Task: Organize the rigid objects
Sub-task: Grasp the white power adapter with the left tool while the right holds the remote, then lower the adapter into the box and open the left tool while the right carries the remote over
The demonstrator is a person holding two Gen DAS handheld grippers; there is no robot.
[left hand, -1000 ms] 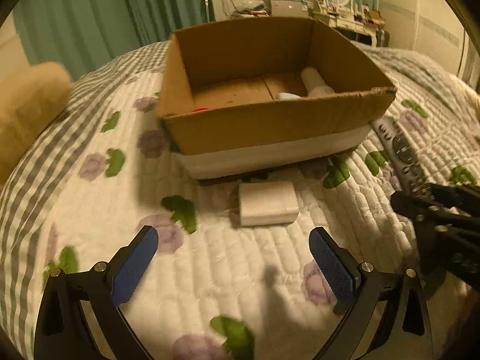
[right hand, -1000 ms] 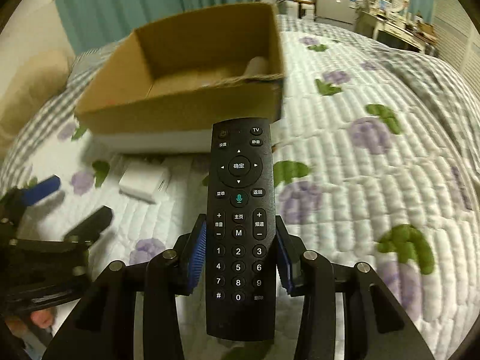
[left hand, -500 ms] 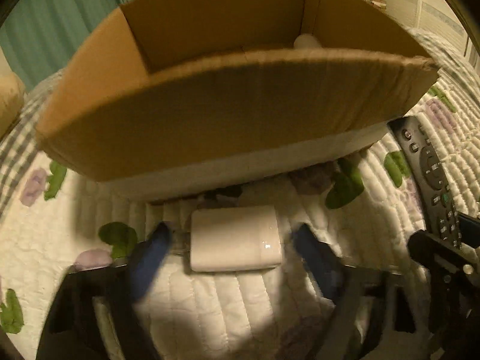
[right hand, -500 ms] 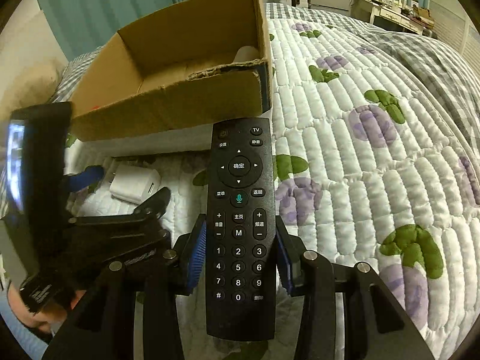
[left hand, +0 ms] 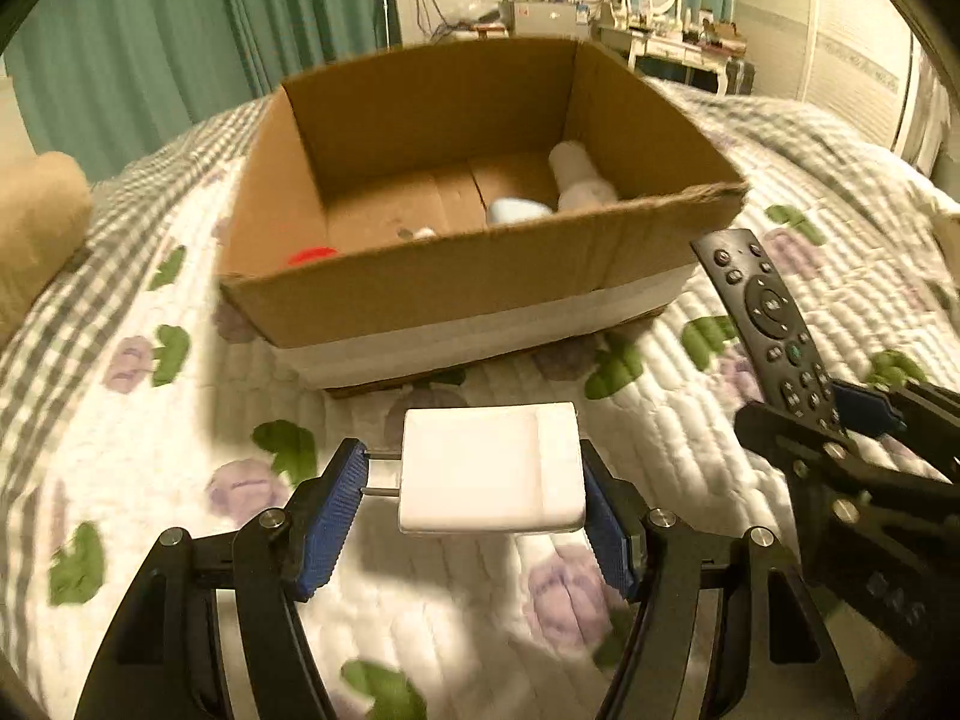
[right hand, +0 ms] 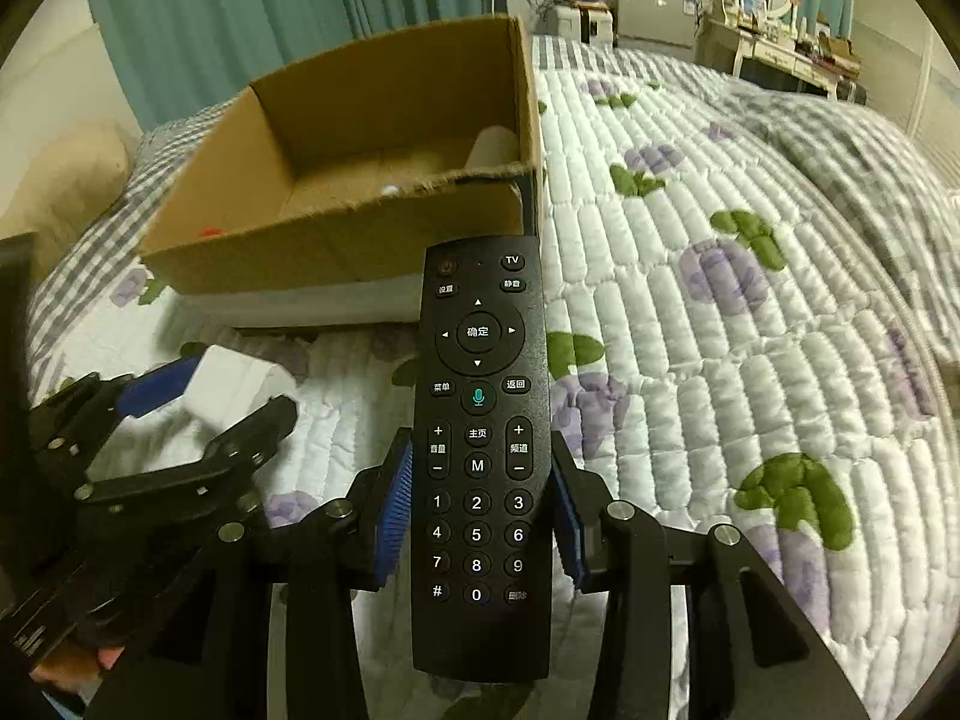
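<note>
My left claw (left hand: 474, 510) is clamped on the white charger (left hand: 492, 468), a smooth, blocky plastic brick with rounded edges. Its two metal prongs press against the ribbed blue pad (left hand: 330, 516) on one side, and the other pad is on the flat end. It hangs above the quilt (left hand: 150, 450), just in front of the cardboard box (left hand: 480, 282).

My right claw (right hand: 477, 516) is closed on the remote (right hand: 478, 450), a long matte black slab with rubbery round keys. The blue pads grip its long edges at the number rows, and its top end points towards the box's near right corner.

The box is open, made of corrugated brown board with a ragged near rim and a white band round its base. Inside lie a white cylinder (left hand: 576, 174), a pale blue rounded piece (left hand: 516, 210) and something red (left hand: 312, 255). The quilt is white, padded in stitched ribs and printed with purple flowers and green leaves.
</note>
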